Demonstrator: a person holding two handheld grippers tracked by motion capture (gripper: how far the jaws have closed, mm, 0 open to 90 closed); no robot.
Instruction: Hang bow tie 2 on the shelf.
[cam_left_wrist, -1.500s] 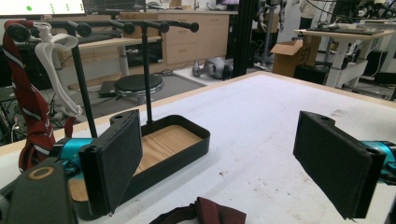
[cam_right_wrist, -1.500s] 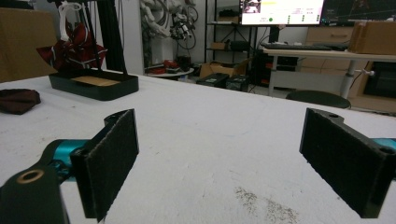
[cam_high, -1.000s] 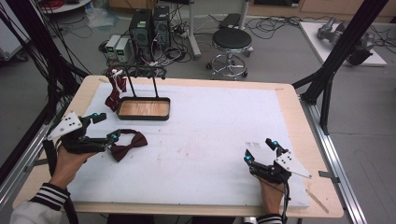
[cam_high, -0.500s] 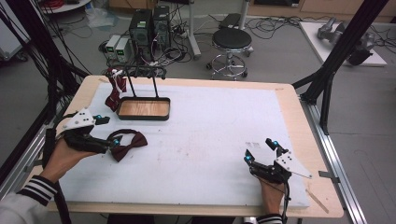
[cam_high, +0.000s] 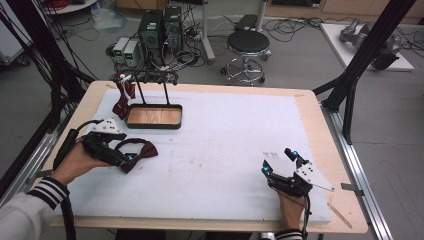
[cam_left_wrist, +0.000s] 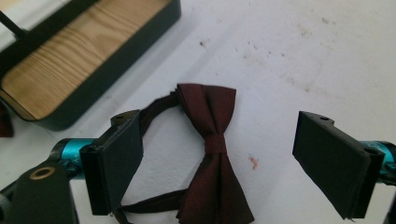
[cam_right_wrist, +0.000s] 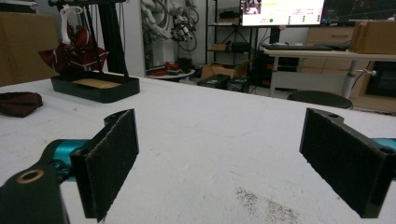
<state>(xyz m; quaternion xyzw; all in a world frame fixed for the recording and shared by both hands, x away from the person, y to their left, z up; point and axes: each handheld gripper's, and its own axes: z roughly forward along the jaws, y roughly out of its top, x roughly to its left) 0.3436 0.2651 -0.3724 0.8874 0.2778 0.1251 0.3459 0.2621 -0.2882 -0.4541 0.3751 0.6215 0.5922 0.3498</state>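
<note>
The left claw (cam_high: 131, 158) has advanced from the near-left edge of the surface (cam_high: 225, 135) onto the dark red bow tie (cam_high: 140, 150), which lies flat on the white cover at the left, just near of the wooden-floored tray (cam_high: 152, 116). One second ago the claw stood to the left of the bow tie with its grey plate raised; half a second ago it had turned toward it; now its tips are over the neck strap. In the left gripper view the jaws stand wide apart, with the bow tie (cam_left_wrist: 210, 154) between them and the strap loop passing under the left jaw; nothing is gripped yet. Judgement: the approach step is complete and the closing step comes next, probably on the knot or one wing. A second bow tie (cam_high: 122, 97) hangs from the rack (cam_high: 155, 77) above the tray, suggesting the destination. The right claw (cam_high: 280, 162) rests at the near right, jaws open and empty, in the same place as in both earlier frames
</note>
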